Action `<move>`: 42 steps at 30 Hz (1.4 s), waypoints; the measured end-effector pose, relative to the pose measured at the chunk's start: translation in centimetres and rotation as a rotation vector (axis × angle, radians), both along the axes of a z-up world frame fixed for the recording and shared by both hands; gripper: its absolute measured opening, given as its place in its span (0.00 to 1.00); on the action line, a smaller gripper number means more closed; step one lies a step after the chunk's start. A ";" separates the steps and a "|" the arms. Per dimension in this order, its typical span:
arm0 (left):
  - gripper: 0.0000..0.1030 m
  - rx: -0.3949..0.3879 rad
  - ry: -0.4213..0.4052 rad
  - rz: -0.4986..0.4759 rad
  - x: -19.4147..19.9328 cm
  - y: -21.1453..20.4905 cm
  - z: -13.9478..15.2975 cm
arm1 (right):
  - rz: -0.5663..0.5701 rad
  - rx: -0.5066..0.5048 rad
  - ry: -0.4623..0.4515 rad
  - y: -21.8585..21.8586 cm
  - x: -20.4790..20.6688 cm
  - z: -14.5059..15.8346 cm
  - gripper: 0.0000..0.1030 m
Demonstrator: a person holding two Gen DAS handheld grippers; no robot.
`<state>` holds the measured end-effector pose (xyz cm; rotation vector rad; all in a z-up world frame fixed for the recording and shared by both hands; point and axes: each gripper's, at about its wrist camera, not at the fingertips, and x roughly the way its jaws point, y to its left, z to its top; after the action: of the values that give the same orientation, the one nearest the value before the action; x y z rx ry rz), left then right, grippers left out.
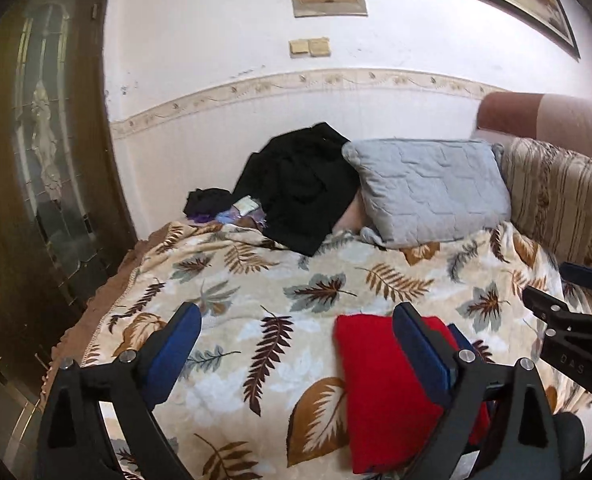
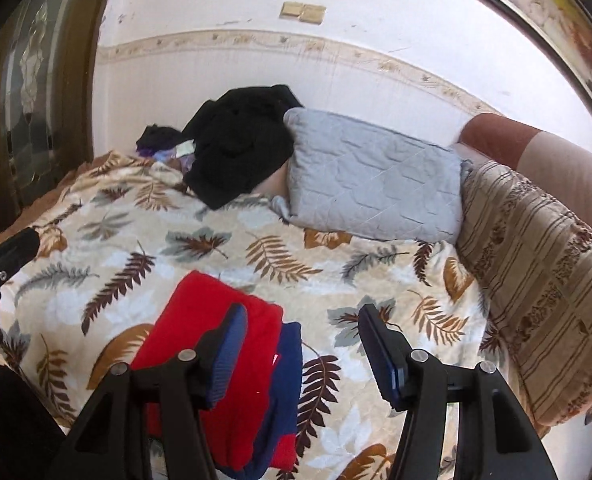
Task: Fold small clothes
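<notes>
Item: red garment [image 2: 216, 320], folded on leaf blanket [image 1: 256, 280]; left gripper [image 1: 296, 344] and right gripper [image 2: 301, 340] spread, empty; next, fetch black heap [image 1: 299, 188]

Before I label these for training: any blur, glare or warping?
Left wrist view: fisheye bends the wall border; black corners; red garment sharp. Right wrist view: same bending, window-lit glare on the framed picture; the gray pillow is slightly soft.
</notes>
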<state>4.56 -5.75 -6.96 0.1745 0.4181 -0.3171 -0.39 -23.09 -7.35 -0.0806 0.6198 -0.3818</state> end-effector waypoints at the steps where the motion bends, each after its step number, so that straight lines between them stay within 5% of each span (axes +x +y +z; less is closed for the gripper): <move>1: 0.95 0.007 0.000 0.012 -0.1 0.0 0.2 | -0.005 0.000 -0.004 0.1 -0.3 0.2 0.60; 22: 0.96 -0.019 -0.083 0.075 -2.1 1.3 3.2 | -0.019 -0.007 -0.088 1.3 -2.9 3.6 0.61; 42: 0.97 0.004 -0.121 0.029 -4.2 -0.3 4.6 | -0.044 0.042 -0.144 0.4 -5.4 5.1 0.61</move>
<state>0.38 -6.02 -2.33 0.1899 0.3013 -0.2757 -5.75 -22.65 -2.28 0.0004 0.4881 -0.4132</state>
